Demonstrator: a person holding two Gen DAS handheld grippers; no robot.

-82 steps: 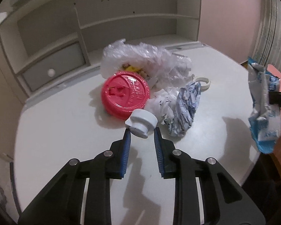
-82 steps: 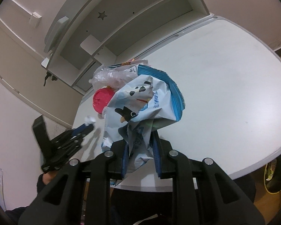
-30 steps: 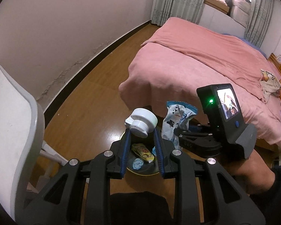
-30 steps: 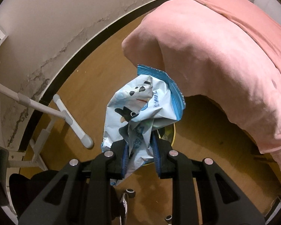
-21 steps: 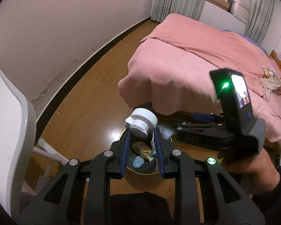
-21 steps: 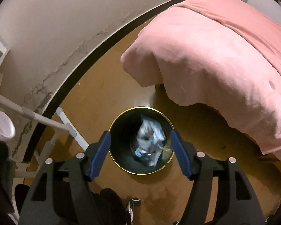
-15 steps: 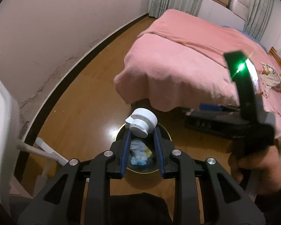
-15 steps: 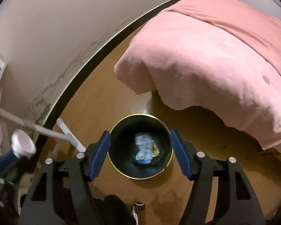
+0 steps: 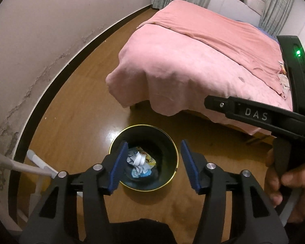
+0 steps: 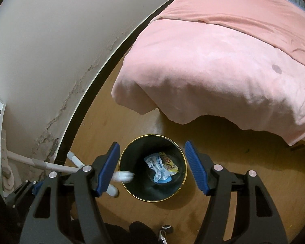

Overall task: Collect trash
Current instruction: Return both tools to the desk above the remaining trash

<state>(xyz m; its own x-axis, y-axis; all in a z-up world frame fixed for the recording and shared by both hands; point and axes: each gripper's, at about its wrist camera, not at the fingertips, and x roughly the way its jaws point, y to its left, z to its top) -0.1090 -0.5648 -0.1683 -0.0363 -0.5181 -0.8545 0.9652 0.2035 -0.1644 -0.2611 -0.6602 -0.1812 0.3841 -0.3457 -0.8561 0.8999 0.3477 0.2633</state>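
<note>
- the left tongs (image 9: 153, 163) stand apart with nothing between the blue pads; the jaws have just been opening, which fits letting a piece go straight over the bin.
- directly beyond and below the left tongs sits the black bin (image 9: 173, 150) with a gold rim, framed between the two pads, so whatever is released falls inside rather than on the floor.
- a white cap (image 9: 138, 159) shows inside the bin's mouth, over a crumpled blue-and-white wrapper (image 9: 141, 172); whether it has landed or is falling i cannot tell.
- the right tongs (image 10: 152, 167) are also spread wide and empty, hung over the same bin (image 10: 183, 156) so that the opening lies between the pads; the wrapper (image 10: 158, 167) lies at the bottom, beside a yellow packet (image 10: 169, 162).
- near the left pad of the right tongs a blurred white streak (image 10: 123, 176) crosses the bin's rim, likely the cap in fall.
- out past the bin: wooden floor (image 9: 75, 105), then the bed (image 9: 193, 61) under a pink cover, to the right and beyond both tongs.
- judgement: this load is dropped; more trash must be fetched.
</note>
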